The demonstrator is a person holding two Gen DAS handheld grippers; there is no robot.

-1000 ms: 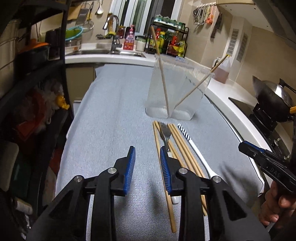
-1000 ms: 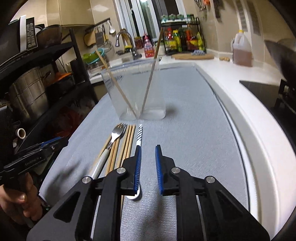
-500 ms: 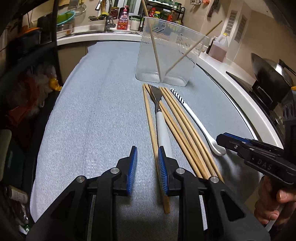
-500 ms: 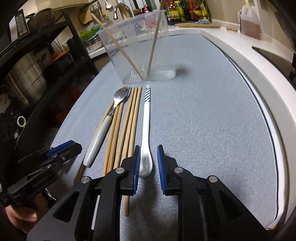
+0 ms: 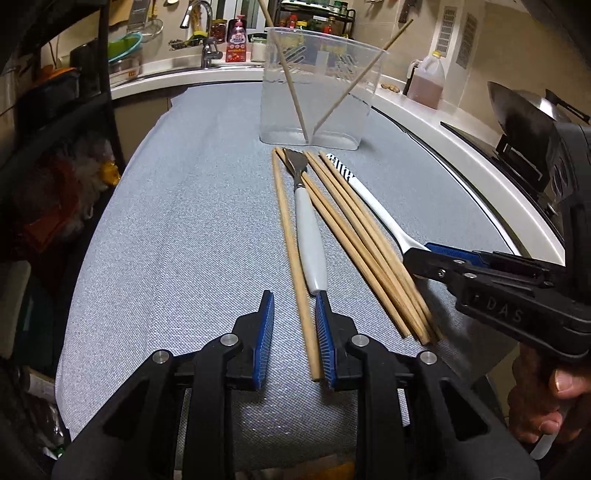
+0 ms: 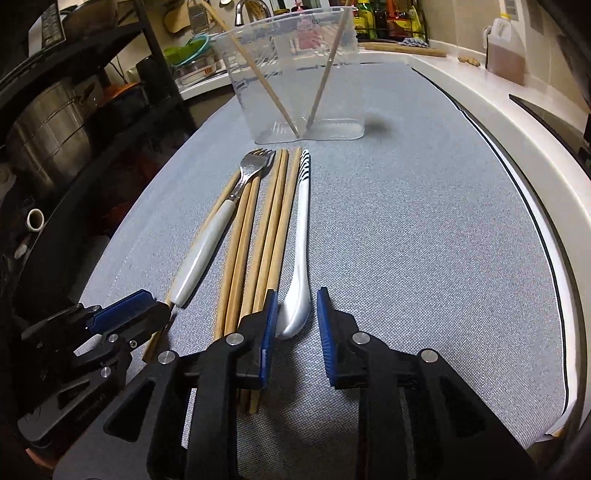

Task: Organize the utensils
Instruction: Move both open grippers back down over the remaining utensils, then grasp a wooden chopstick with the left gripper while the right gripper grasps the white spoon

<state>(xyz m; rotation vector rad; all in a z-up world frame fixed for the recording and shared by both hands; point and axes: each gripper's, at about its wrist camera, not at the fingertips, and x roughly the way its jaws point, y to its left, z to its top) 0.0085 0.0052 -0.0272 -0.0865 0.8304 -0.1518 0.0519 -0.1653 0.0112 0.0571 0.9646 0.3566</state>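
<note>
a grey cloth-covered counter (image 5: 177,206) runs toward a sink faucet (image 5: 201,22), with a black shelving rack (image 6: 110,55) alongside.

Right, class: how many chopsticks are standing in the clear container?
2. The left-leaning chopstick and the right-leaning chopstick stand in the clear container, their lower ends close together at its bottom. The walls are transparent, so none seems hidden.

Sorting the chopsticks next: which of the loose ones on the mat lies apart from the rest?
The single chopstick left of the white-handled fork. The other loose ones lie bunched on the fork's right; this one runs alone between the left gripper's fingers.
</note>
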